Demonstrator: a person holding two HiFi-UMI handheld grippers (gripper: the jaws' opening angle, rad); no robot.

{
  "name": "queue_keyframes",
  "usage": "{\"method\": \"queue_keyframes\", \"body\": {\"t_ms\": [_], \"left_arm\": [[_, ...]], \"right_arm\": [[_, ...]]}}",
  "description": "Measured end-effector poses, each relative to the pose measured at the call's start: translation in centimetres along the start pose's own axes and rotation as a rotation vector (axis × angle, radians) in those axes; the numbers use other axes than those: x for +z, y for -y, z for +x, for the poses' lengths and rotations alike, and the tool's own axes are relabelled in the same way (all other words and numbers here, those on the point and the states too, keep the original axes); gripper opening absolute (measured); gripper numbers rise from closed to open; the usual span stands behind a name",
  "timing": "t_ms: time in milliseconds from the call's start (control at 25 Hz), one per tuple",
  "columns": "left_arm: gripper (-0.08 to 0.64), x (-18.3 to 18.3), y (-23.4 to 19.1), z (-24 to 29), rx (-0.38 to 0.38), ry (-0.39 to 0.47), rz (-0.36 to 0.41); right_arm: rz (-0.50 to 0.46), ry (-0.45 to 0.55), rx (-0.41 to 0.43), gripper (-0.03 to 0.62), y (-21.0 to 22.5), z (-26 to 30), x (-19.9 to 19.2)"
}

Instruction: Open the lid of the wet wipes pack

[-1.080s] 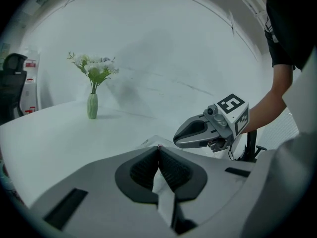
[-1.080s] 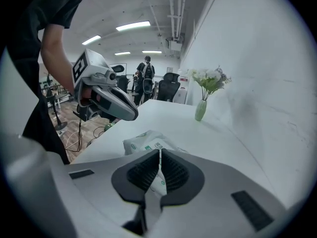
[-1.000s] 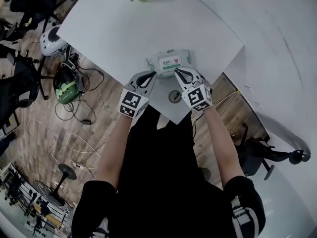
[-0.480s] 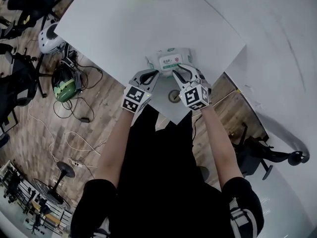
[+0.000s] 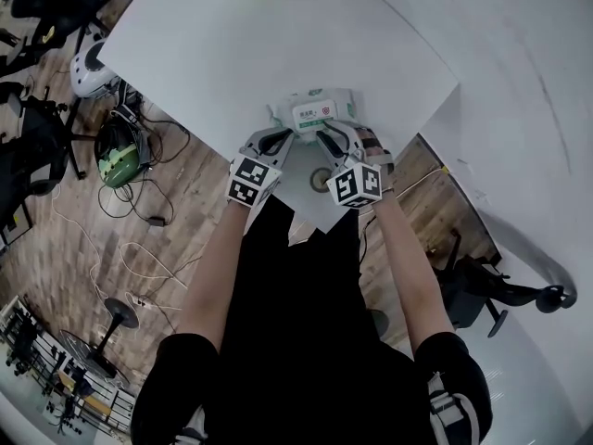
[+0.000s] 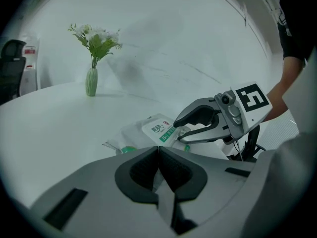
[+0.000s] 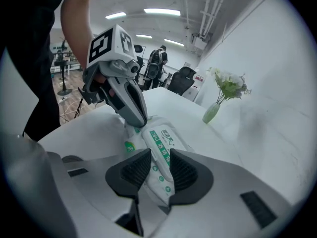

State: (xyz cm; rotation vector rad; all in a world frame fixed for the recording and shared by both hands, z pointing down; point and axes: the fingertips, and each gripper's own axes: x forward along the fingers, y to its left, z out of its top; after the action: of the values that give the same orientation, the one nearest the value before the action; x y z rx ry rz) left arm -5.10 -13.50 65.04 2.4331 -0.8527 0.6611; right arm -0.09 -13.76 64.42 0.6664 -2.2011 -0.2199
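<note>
Head view shows us the white worktop first. Close to its near corner lies the wet wipes pack, flat, with its long axis running left to right just beyond both tools. The left tool comes at the pack's left end with its jaws closed together. In the right gripper view its tip sits on the crimped wrapper there, though we cannot tell whether it pinches the film or only pins it. The right tool comes in from the near side toward the pack's middle. Its jaws have just been opening and now stand wide, with the pack passing between the pads and not squeezed by them. In that tool's own view the pack's length runs straight away along the gap. Smallest is the lid, the white flap with a green strip on top of the pack, lying shut. We judge that the right tool is the nearer one to it, so the lift falls to that side. We cannot make out which edge of the flap is free.
</note>
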Motion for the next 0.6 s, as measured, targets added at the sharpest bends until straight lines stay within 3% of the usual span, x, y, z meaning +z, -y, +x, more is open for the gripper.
{"method": "queue_keyframes", "body": {"t_ms": [320, 600], "left_arm": [[0.023, -0.2, -0.1, 0.1, 0.018, 0.009, -0.006], [0.023, -0.4, -0.1, 0.1, 0.02, 0.018, 0.006]], "right_arm": [[-0.284, -0.063, -0.009, 0.144, -0.5, 0.2, 0.7], [-0.386, -0.082, -0.002, 0.15, -0.7, 0.3, 1.0]]}}
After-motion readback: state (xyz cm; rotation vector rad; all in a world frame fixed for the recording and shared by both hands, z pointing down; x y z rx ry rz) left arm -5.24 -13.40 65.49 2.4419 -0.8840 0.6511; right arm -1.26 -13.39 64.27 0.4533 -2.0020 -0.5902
